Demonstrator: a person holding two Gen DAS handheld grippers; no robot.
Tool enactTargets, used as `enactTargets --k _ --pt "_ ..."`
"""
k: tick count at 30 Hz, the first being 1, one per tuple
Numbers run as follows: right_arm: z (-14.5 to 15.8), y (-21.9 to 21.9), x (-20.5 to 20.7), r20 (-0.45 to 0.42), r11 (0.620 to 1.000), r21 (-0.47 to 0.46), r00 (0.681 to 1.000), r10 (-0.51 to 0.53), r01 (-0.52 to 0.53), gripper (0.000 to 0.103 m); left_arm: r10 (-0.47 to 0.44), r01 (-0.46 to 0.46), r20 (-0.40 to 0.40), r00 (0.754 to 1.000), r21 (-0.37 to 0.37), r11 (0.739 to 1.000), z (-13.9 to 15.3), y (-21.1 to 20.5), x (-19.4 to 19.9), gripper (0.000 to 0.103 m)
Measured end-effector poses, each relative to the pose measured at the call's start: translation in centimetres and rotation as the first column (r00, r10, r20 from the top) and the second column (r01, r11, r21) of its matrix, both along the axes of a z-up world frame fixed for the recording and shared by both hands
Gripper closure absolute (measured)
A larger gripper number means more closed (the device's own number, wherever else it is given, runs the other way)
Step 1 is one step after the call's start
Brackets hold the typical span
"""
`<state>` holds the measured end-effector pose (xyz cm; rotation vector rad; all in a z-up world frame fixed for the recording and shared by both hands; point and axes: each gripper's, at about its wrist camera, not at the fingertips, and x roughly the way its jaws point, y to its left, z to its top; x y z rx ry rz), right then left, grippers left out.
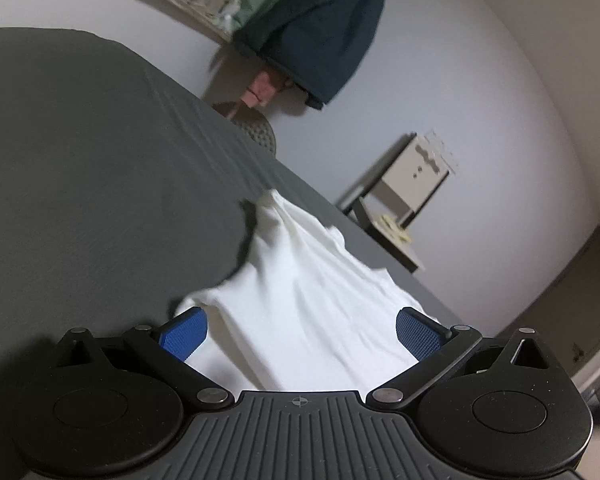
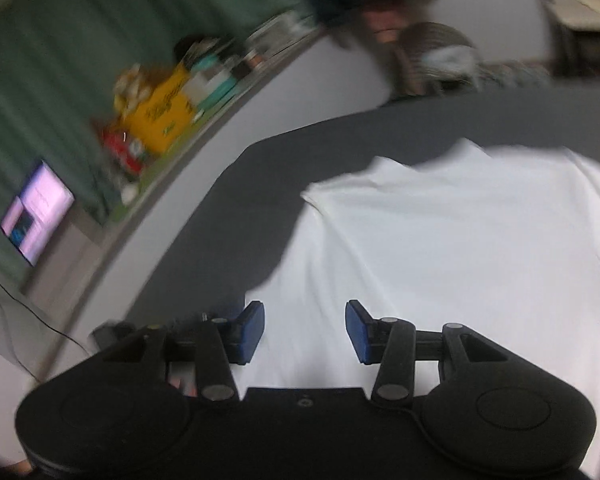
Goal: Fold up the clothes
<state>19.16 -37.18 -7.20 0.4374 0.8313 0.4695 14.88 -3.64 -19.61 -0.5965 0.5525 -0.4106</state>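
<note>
In the left wrist view, my left gripper (image 1: 302,330) sits at the bottom of the frame with its 2 blue pads (image 1: 184,336) spread wide apart, so it is let go and holds nothing. The white shirt (image 1: 300,300) lies between the pads and runs up toward the middle of the frame, on top of the dark grey bed sheet (image 1: 80,180). The shirt looks bumpy and wrinkled here. I think the pads could close on a bump and grab 2 layers when I only want 1, and then the fold would come out crooked. The bed edge runs down the right side of the frame, close to the shirt, so a hard pull that way could drag the shirt off the bed. In the right wrist view, my right gripper (image 2: 305,330) is at the bottom middle, and its 2 blue pads (image 2: 252,332) are also apart with nothing between them but the shirt lying underneath. The white shirt (image 2: 460,260) fills the right half of the frame, and its sleeve (image 2: 328,196) pokes out near the middle. This picture is blurry, so I cannot tell how close the pads are to the cloth. If I pinch too high I may catch only air, and if I press too low I may grab the sheet too.
</note>
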Motion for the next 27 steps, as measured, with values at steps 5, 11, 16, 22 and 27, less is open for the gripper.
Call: enactTargets --k 5,11,16,22,27 --pt "-1.0 7.2 10.5 -0.093 0.998 -0.054 0.996 -0.018 0.013 0.059 -0.052 0.044 0.092 0.994 0.091 0.995 0.4 -2.1 -0.6 0.0" --pt "-4.4 12.3 16.9 -0.125 0.98 -0.19 0.989 -0.083 0.058 0.059 0.012 -0.018 0.065 0.998 0.08 0.997 0.1 -1.7 1.1 0.0" --pt "-5.8 14.1 19.4 -0.098 0.974 -0.208 0.988 -0.117 0.094 0.06 0.033 -0.034 0.016 0.999 0.02 0.999 -0.7 -1.1 2.3 0.0" --pt "-7.7 15.8 21.9 -0.173 0.948 -0.312 0.977 -0.124 0.066 0.093 0.022 -0.023 0.02 1.0 0.045 0.999 -1.2 -1.8 1.8 0.0" --pt "-7.3 15.7 21.8 -0.048 0.934 -0.331 0.986 -0.159 0.134 0.096 0.041 -0.042 0.033 0.999 0.044 0.998 -1.3 -1.8 0.7 0.0"
